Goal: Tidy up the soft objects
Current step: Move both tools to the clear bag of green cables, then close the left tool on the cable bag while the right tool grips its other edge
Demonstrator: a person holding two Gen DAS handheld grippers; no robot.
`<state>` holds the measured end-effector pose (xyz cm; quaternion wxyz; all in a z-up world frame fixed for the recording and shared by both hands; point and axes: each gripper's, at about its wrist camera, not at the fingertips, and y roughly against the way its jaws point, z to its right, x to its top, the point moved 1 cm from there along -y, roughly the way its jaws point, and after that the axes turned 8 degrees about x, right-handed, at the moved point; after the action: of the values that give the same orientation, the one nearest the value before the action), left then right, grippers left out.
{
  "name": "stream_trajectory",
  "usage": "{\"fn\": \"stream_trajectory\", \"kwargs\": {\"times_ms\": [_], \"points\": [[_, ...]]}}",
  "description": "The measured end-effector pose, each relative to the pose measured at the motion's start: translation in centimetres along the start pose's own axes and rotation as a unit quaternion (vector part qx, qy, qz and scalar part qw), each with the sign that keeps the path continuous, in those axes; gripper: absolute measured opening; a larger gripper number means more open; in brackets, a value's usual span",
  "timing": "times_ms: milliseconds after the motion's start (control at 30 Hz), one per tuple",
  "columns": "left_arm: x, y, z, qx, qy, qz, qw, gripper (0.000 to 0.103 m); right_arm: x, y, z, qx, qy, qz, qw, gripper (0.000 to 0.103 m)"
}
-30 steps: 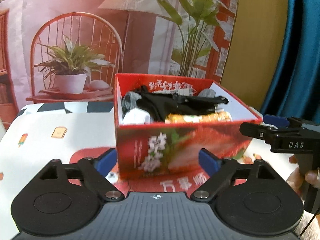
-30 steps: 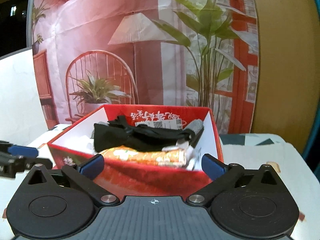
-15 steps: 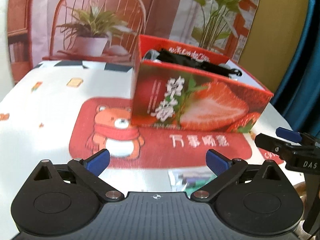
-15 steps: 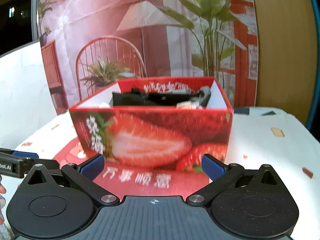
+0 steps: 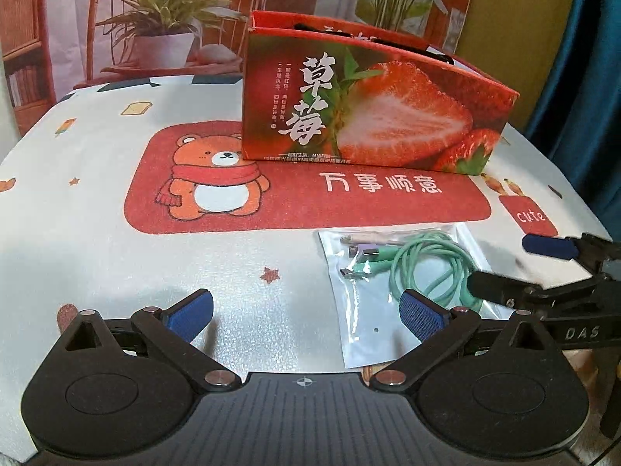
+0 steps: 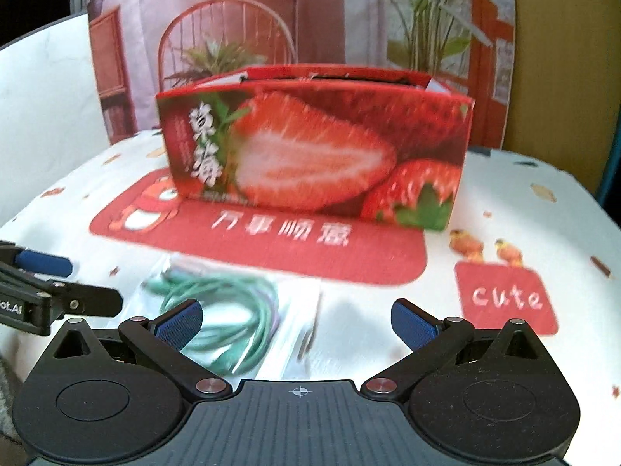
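Observation:
A clear zip bag (image 5: 403, 272) with a coiled green cable (image 5: 427, 268) and small adapters lies flat on the tablecloth, in front of the red strawberry box (image 5: 368, 105). My left gripper (image 5: 306, 310) is open just above the cloth, and its right finger sits over the bag's near edge. My right gripper (image 5: 520, 268) comes in from the right, open, with one finger over the cable. In the blurred right wrist view the bag (image 6: 233, 310) lies by the left finger of my right gripper (image 6: 297, 318). The left gripper (image 6: 70, 281) shows at the left edge. The box (image 6: 314, 151) hides its contents.
A white patterned tablecloth (image 5: 97, 256) with a red bear panel (image 5: 217, 178) covers the round table. A printed backdrop (image 5: 163, 19) of a chair and plants stands behind the box. A blue curtain (image 5: 582, 77) hangs at the right.
Both grippers have sunk and drawn back from the box, so its inside has dropped out of sight. The bag with the cable has come into view below them.

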<state>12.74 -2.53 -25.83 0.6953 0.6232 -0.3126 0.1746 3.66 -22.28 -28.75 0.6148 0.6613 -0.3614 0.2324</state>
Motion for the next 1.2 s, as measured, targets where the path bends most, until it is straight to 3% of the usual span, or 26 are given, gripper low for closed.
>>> {"fn": "stream_trajectory", "kwargs": {"times_ms": [367,800,1200], "points": [[-0.2,-0.2,0.4,-0.011,0.008,0.006,0.9999,0.100,-0.5,-0.5,0.5,-0.013,-0.014,-0.026,0.999,0.103],[0.2,-1.5,1.9,-0.036,-0.020,0.013,0.9991,0.052,-0.7,-1.5,0.7,-0.002,-0.012,-0.034,0.999,0.103],[2.3,-3.9,2.3,-0.052,-0.004,0.020,0.9984,0.052,1.1,-3.7,1.3,0.005,-0.010,-0.037,0.999,0.102]]}}
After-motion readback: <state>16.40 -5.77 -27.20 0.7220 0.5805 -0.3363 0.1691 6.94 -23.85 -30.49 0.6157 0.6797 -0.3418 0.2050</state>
